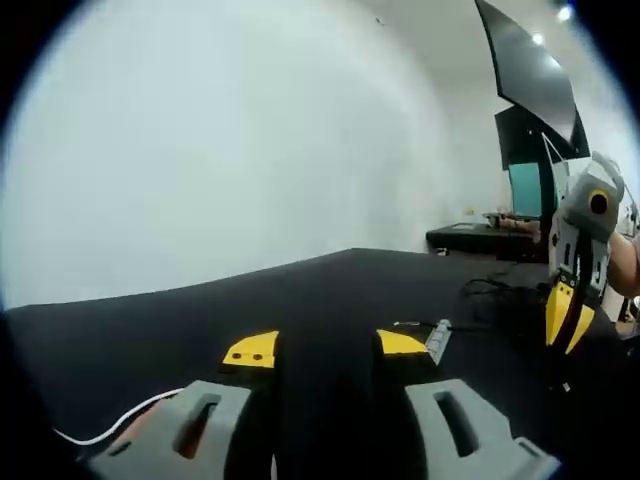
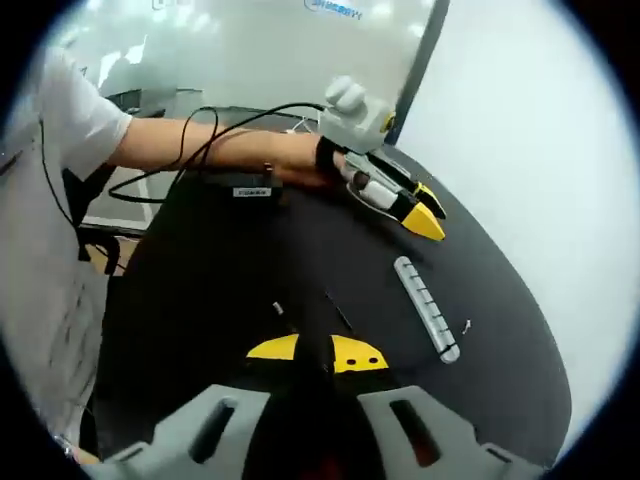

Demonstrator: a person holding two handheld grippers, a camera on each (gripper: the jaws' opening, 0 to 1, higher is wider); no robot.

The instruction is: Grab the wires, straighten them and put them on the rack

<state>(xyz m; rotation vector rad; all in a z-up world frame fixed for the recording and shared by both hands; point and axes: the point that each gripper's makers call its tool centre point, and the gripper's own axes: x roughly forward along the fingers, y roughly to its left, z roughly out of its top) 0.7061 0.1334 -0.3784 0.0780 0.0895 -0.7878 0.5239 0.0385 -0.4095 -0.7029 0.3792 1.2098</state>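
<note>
Wires: I note a white wire (image 1: 110, 432) lying on the black table (image 1: 150, 310), well left of the rack (image 1: 438, 340) in the left gripper view. A thin black wire (image 2: 337, 310) lies just left of the rack in the right gripper view and runs down toward the right gripper (image 2: 315, 352).

Left gripper (image 1: 325, 347): jaws parted with bare table between them, holding nothing. It sits short of the rack's near end.

Right gripper: jaws drawn to a narrow slit. I cannot tell whether the thin wire's end is pinched there.

Rack: lies flat with its slots facing up and nothing in them.

Judgement: the step in hand is securing the thin black wire. I would confirm the right grip first. Then I would bring the left gripper onto the free end and pull both away from each other, parallel to the rack. The taut wire should go down into a slot. Jerking it risks shifting the rack.
</note>
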